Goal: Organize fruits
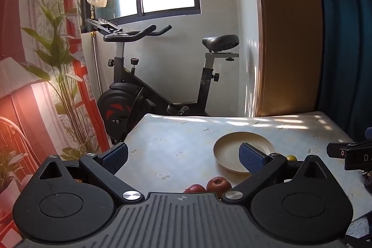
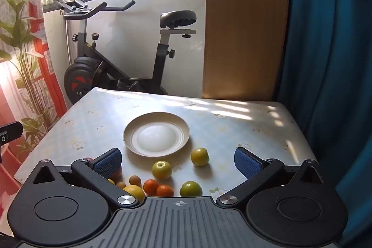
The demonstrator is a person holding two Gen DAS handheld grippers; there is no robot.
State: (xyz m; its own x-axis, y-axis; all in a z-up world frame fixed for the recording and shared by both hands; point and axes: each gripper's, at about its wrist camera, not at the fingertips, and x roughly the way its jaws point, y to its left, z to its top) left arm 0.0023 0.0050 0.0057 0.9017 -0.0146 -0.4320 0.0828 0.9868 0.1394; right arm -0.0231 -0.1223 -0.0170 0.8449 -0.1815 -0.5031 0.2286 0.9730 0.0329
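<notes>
In the left wrist view, the left gripper (image 1: pixel 183 158) is seen with jaws spread wide and nothing between them; only two red apples (image 1: pixel 218 185) at lower centre and part of the plate (image 1: pixel 232 138) are shown. In the right wrist view, the right gripper (image 2: pixel 177 163) is likewise wide open and empty, and the whole plate (image 2: pixel 156 134) at frame centre is revealed on the surface (image 2: pixel 232 122), with yellow-green fruits (image 2: pixel 199 156), oranges (image 2: pixel 151 186) and a lemon (image 2: pixel 134 192) scattered below it.

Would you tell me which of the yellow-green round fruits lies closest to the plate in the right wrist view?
The right-hand yellow-green fruit, lying just off the plate rim's near right; the other yellow-green one and the greener fruit lie nearer the camera.
</notes>
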